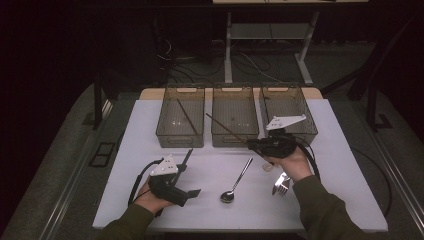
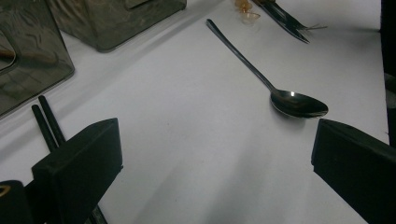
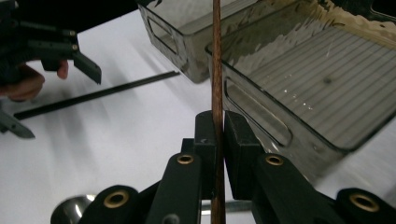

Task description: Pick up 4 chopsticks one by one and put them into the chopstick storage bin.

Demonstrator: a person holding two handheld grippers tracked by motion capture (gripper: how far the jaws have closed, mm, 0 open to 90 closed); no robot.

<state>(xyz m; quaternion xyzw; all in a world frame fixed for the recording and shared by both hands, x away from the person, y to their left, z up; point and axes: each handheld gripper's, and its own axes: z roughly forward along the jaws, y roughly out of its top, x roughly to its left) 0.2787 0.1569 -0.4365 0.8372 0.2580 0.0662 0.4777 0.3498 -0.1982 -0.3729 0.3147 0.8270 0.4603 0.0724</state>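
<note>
**Brown wooden chopstick clamped over the bench**

Black jaws of the right gripper (image 3: 217, 140) are closed on a thin brown chopstick (image 3: 216, 70), held above the middle ribbed, smoky plastic bin (image 1: 235, 122). The left gripper (image 1: 187, 172) is spread wide, empty, beside black chopsticks (image 2: 46, 121). A glossy steel spoon (image 1: 237, 182) lies between; the fork (image 1: 281, 184) is half hidden.

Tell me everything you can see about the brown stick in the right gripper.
The stick is thin, straight and reddish brown; it looks like wood, maybe a chopstick. The right gripper is shut on it, its black fingers pressing both sides. In the high view the stick is off the table and slants from the gripper up and left over the middle bin, its free tip near that bin's left wall. Whether it touches the bin I cannot tell. A short part passes down behind the fingers.
</note>
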